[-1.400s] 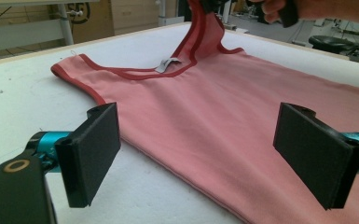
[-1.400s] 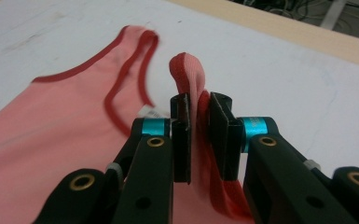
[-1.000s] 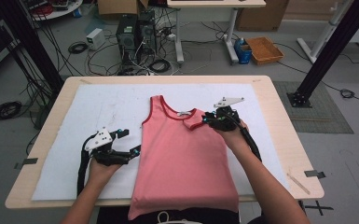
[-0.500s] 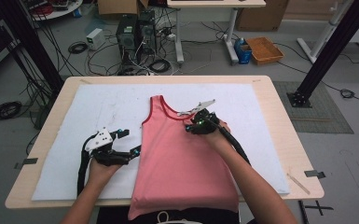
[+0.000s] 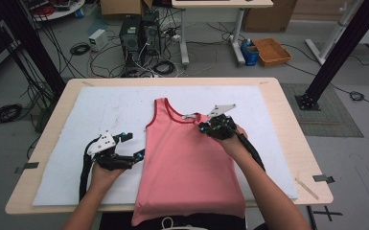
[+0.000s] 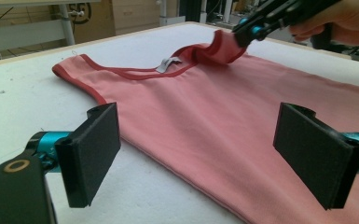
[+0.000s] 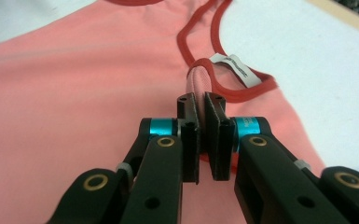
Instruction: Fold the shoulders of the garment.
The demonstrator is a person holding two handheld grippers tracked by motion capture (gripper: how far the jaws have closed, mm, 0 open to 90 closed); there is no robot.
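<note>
White padding covers the tabletop (image 5: 278,86), where a pink tank top (image 5: 187,167) lies flat between the left tool (image 5: 136,155) and right tool (image 5: 202,127). Left gripper view: jaws wide, straddling the top's side edge. Right gripper view: the right tool (image 7: 204,140) pinches the folded-over strap (image 7: 196,77) just ahead.

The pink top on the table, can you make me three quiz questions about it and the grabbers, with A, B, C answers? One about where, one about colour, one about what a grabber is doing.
1. Where does the pink top lie?
A. on the white mat
B. on the floor
C. in a box

2. What colour is its trim?
A. blue
B. dark red
C. yellow

3. What is the right gripper doing?
A. hanging open
B. lying flat
C. pinching the strap

Answers: 1 A, the mat shows around the top; 2 B, red edging rings the neckline; 3 C, its jaws clamp fabric, while the left gripper gapes open.
</note>
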